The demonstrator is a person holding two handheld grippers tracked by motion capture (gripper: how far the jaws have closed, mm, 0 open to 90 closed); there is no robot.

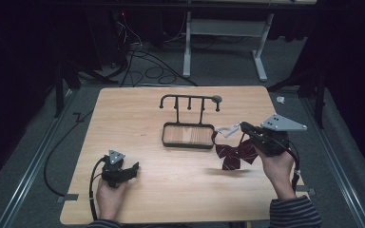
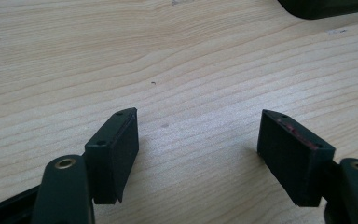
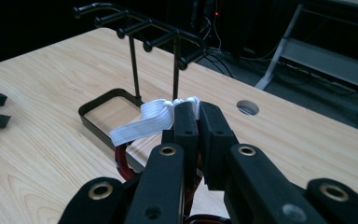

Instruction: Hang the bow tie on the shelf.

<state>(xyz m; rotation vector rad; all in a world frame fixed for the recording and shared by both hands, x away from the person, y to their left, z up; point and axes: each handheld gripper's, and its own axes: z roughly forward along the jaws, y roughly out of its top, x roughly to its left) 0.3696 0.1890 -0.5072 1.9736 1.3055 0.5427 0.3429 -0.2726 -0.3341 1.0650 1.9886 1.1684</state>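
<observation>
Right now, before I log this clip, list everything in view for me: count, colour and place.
Rack: one, black, pegs along a top bar on two posts, standing in a rectangular tray base at table centre, far half.
Bow tie: one, dark red with stripes, hanging beside the tray's right end, below the right gripper.
Elastic strap: one, white, attached to the bow tie, pinched in the right gripper.
Table: one, light wood, round hole near its far right.
Desk frame: one, pale grey, on the floor beyond the table.
Left gripper: black, open, low over bare wood, near left.
Right gripper: black, shut on the strap.
</observation>
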